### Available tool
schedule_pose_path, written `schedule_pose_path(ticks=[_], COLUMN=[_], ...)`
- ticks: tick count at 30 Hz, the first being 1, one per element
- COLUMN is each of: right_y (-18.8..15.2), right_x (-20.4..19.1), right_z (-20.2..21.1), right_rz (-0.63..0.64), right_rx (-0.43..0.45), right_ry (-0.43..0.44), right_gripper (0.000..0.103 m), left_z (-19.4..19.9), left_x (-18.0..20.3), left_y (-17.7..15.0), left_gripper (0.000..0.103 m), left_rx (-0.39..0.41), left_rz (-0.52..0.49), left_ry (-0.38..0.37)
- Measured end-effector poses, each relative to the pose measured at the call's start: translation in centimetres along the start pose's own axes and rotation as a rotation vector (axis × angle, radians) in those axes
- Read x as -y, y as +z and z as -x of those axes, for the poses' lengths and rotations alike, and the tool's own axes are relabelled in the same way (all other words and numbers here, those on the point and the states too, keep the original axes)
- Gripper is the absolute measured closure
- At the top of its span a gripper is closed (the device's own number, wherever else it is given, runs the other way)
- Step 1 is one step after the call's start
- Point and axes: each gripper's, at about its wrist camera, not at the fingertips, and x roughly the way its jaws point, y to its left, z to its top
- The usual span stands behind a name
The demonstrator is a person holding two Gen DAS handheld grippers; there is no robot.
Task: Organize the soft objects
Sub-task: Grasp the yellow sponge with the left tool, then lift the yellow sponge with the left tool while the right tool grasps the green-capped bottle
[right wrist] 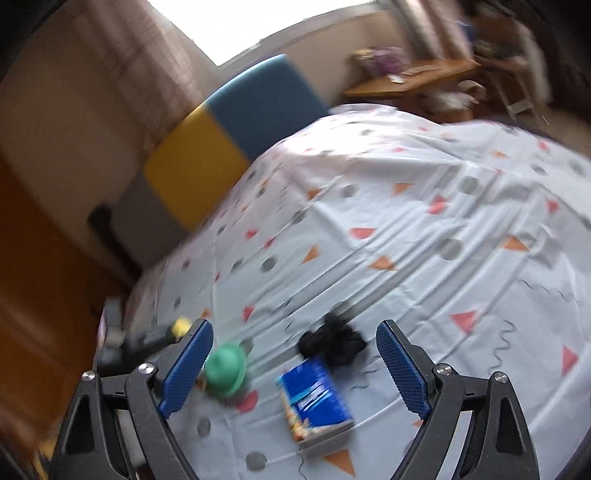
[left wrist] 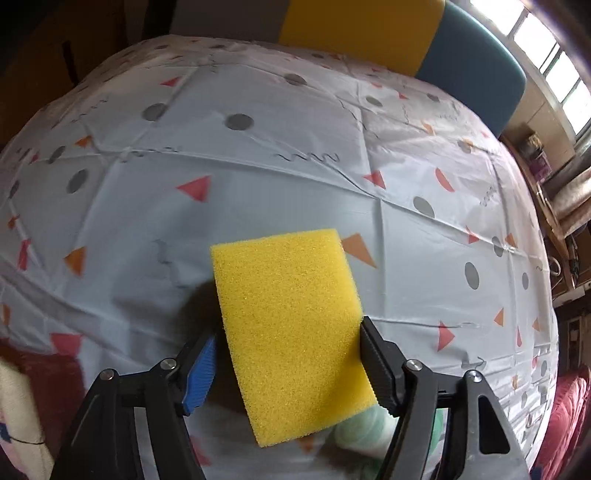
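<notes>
A yellow sponge (left wrist: 288,317), a thick rectangular block, is held tilted above the patterned tablecloth (left wrist: 258,166), with my left gripper (left wrist: 289,328) shut on its long sides. Under it a pale green soft thing (left wrist: 364,428) peeks out. In the right wrist view my right gripper (right wrist: 294,326) hovers open with nothing between its pads. Below it on the cloth lie a green round soft toy (right wrist: 225,371), a crumpled black fabric piece (right wrist: 332,341) and a blue snack packet (right wrist: 314,397). A bit of yellow (right wrist: 181,325) shows at the left beside a dark tool.
A yellow and blue padded panel (left wrist: 369,33) stands behind the table's far edge. A red and cream item (left wrist: 33,387) lies at the near left, red fabric (left wrist: 569,424) at the right edge. A wooden desk (right wrist: 410,79) with clutter stands beyond.
</notes>
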Motion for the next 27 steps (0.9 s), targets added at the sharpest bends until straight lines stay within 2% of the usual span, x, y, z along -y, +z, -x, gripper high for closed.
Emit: schedule_pose_path(ticks=[4, 7, 15, 20, 24, 27], right_y=[0.6, 0.3, -0.2, -0.6, -1.2, -2.0], right_x=[2.1, 2.3, 1.9, 1.3, -0.1, -1.6], right_z=[-0.5, -1.0, -1.9, -2.2, -2.6, -2.9], right_rz=[-0.110, -0.122, -0.083, -0.050, 0.028, 0.115], right_rx=[-0.028, -0.058, -0.102, -0.129, -0.162, -0.183], right_ry=[-0.004, -0.007, -0.015, -0.003, 0.013, 0.024], right_gripper=[0.012, 0.012, 0.012, 0.012, 0.012, 0.012], left_z=[2.4, 4.2, 8.2, 10.3, 10.7, 9.6], left_x=[-0.5, -0.4, 0.6, 1.4, 2.1, 1.9], left_y=[-1.4, -3.6, -12.4, -19.3, -24.0, -26.3], left_gripper=[0.032, 0.032, 0.032, 0.032, 0.032, 0.032], left_rx=[0.029, 0.029, 0.022, 0.036, 0.065, 0.055], left_rz=[-0.056, -0.099, -0.229, -0.377, -0.506, -0.545], left_ry=[0.009, -0.002, -0.029, -0.030, -0.022, -0.022])
